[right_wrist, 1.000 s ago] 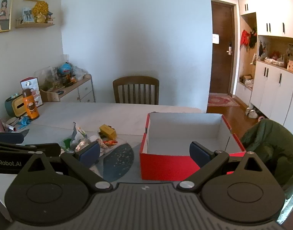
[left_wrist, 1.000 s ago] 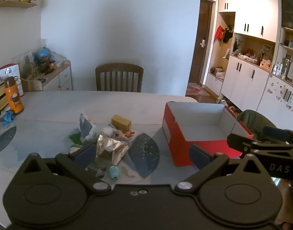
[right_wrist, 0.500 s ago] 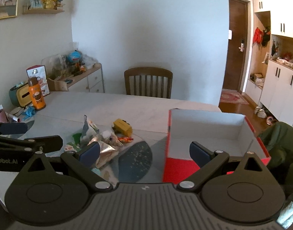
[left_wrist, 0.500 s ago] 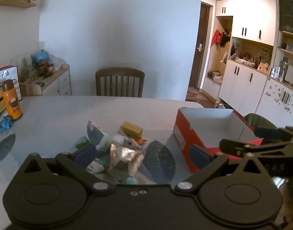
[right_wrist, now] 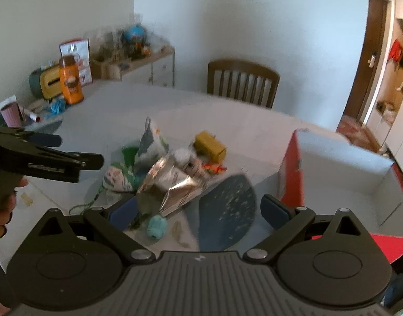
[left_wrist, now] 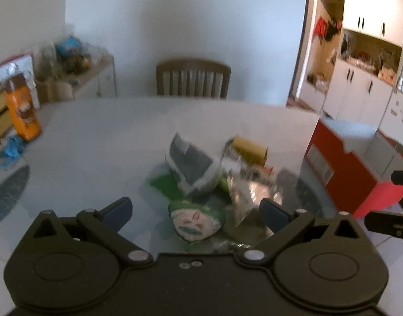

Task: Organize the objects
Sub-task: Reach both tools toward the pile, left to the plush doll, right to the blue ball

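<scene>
Left wrist view: left gripper (left_wrist: 196, 212) poised low over the near edge of a heap of clutter, jaws spread wide and empty, straddling a green-and-white packet (left_wrist: 196, 220) that lies between the pads without touching either, likely lined up so as the first thing to pick. Behind it, a torn grey-and-white pouch (left_wrist: 192, 167) standing tilted, crumpled silver foil (left_wrist: 250, 188) to its right, a yellow block (left_wrist: 250, 148) farther off, all loose on the pale surface (left_wrist: 109, 137). Red box (left_wrist: 341, 173) at the right, open side up, apparently set there as the place for the sorted things; nothing visible inside from this angle. Orange bottle (left_wrist: 23, 113) upright at the far left, well apart from the heap. Much motion blur, so small pieces not identifiable. Right wrist view: right gripper (right_wrist: 198, 210) held back and higher, jaws likewise wide and holding nothing, aimed between the heap and the box, probably waiting its turn. Same foil (right_wrist: 175, 184) near the middle, yellow block (right_wrist: 210, 146) beyond it, a small teal ball (right_wrist: 156, 226) close by the left pad. Box interior (right_wrist: 341, 168) white and seemingly bare. Left tool seen from the side at far left, gripped by a hand (right_wrist: 3, 208). Sorting apparently barely under way.
</scene>
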